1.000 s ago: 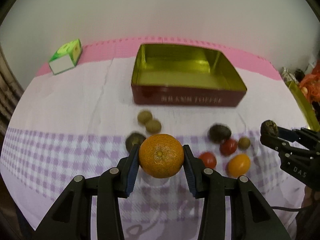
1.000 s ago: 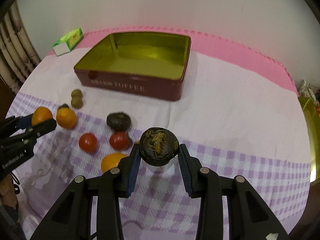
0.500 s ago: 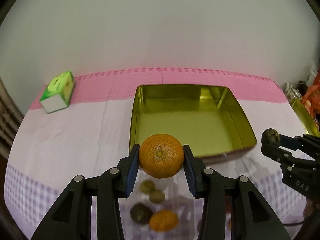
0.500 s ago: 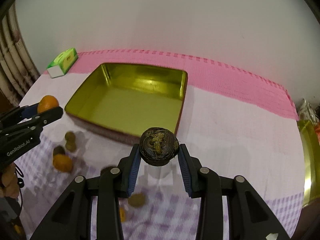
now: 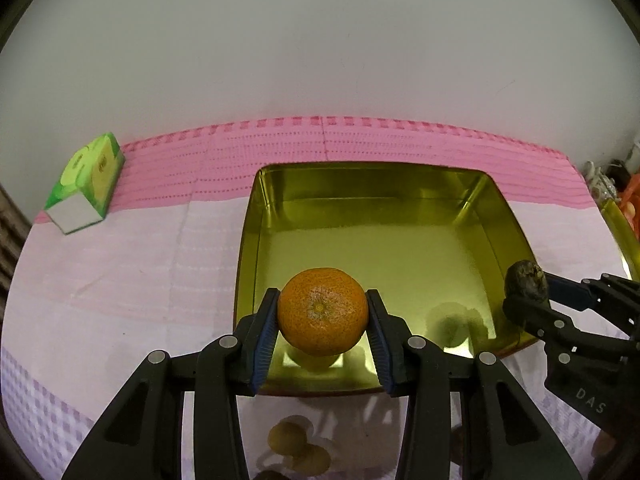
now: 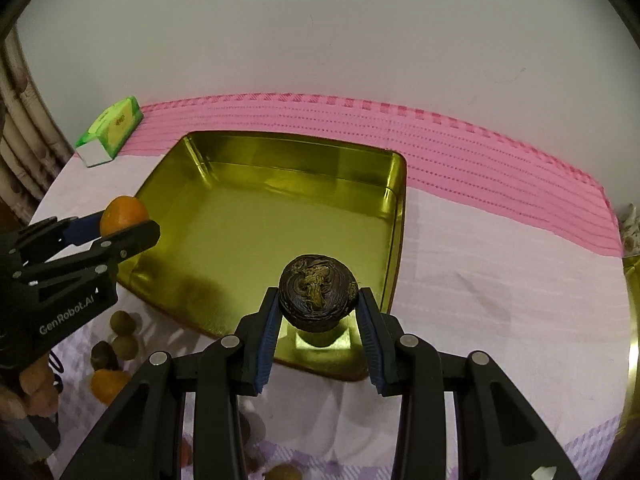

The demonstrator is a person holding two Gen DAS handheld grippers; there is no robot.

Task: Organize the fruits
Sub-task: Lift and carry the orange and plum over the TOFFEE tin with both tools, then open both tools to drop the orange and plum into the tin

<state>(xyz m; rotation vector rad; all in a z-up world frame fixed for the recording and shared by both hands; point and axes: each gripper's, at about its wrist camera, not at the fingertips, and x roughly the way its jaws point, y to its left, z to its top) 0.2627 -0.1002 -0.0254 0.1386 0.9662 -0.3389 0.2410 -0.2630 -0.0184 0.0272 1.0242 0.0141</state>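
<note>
My left gripper [image 5: 322,320] is shut on an orange mandarin [image 5: 322,310] and holds it above the near left part of the open gold-lined tin [image 5: 360,216]. My right gripper [image 6: 318,312] is shut on a dark wrinkled fruit [image 6: 318,292] and holds it above the tin's [image 6: 256,208] near right corner. Each gripper also shows in the other's view: the right one [image 5: 528,292] with the dark fruit [image 5: 525,280], the left one [image 6: 128,224] with the mandarin [image 6: 123,215]. The tin holds no fruit.
A green and white carton [image 5: 86,186] lies at the back left on the pink cloth. Small brown fruits [image 6: 124,332], a dark fruit [image 6: 103,356] and another mandarin [image 6: 107,384] lie on the checked cloth in front of the tin. A gold lid edge [image 6: 632,320] shows at the right.
Both grippers have risen and moved forward with their fruits, from above the loose fruits on the cloth to above the tin's near edge.
</note>
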